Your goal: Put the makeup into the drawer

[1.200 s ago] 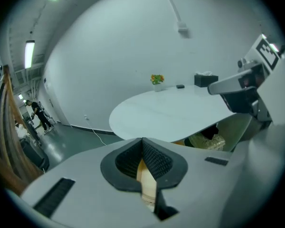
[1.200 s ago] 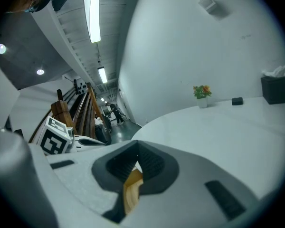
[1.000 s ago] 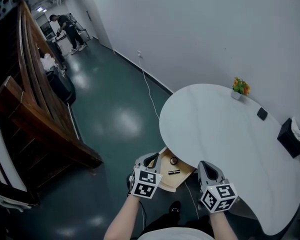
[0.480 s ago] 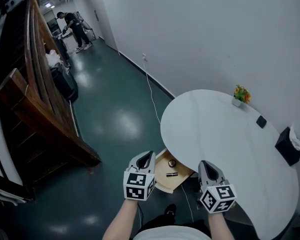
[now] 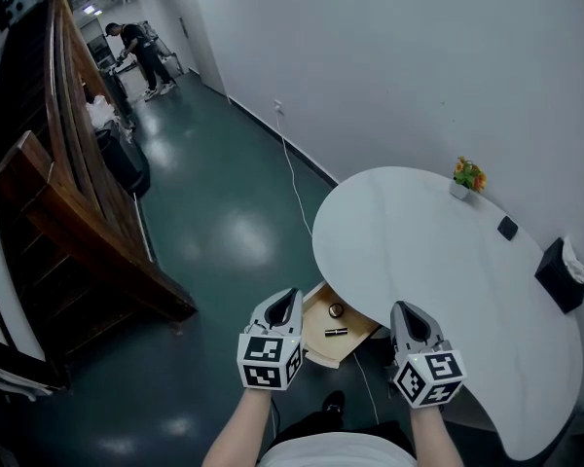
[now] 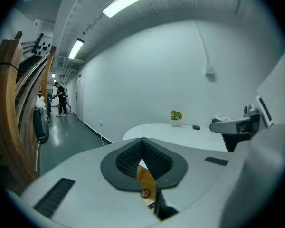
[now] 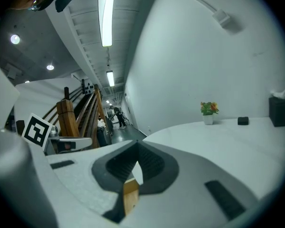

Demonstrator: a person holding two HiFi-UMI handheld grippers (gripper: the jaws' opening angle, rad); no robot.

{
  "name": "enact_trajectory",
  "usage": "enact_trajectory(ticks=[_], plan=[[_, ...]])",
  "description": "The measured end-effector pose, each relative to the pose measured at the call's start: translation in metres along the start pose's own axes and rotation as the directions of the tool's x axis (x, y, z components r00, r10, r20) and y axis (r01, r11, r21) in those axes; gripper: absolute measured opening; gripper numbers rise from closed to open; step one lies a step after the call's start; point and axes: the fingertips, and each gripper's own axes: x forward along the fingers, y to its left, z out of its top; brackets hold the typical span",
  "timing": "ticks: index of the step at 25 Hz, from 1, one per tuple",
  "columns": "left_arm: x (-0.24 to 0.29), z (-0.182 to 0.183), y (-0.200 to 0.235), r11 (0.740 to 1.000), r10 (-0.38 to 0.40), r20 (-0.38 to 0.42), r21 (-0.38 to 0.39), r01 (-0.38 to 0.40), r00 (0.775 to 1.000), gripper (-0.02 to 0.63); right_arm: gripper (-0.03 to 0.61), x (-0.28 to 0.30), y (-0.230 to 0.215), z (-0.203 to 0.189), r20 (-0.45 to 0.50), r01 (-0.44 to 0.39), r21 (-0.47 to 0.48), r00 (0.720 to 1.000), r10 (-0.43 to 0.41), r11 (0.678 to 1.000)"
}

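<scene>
Both the left gripper [image 5: 284, 305] and right gripper [image 5: 410, 319] are hovering closed and empty near the open drawer [image 5: 315, 339], as makeup [image 5: 337, 332] is lying inside.

1. Looks along the left gripper [image 6: 142, 146], ribbed dark pads pressed together on nothing.
2. Glimpses a wooden drawer [image 6: 145, 178] through the slit below the pads, a small round item [image 6: 145, 193] lying in it.
3. Takes in a white table [image 6: 156, 129] beyond, bearing a potted plant [image 6: 175, 115] and a small dark object [image 6: 195, 127].
4. Catches the right gripper [image 6: 218, 125] at the right, wooden stair rails [image 6: 9, 108] at the left, and a person [image 6: 61, 98] far down the corridor.
</scene>
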Motion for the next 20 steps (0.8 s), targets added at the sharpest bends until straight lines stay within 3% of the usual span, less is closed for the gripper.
enact_trajectory(ticks=[20], plan=[[0.001,-0.001,0.012,1.000,-0.002,0.002,-0.018,0.002,1.000,0.003,0.002,0.003,0.000,-0.005,-0.002,0.021,-0.003,1.000,-0.021,1.000]])
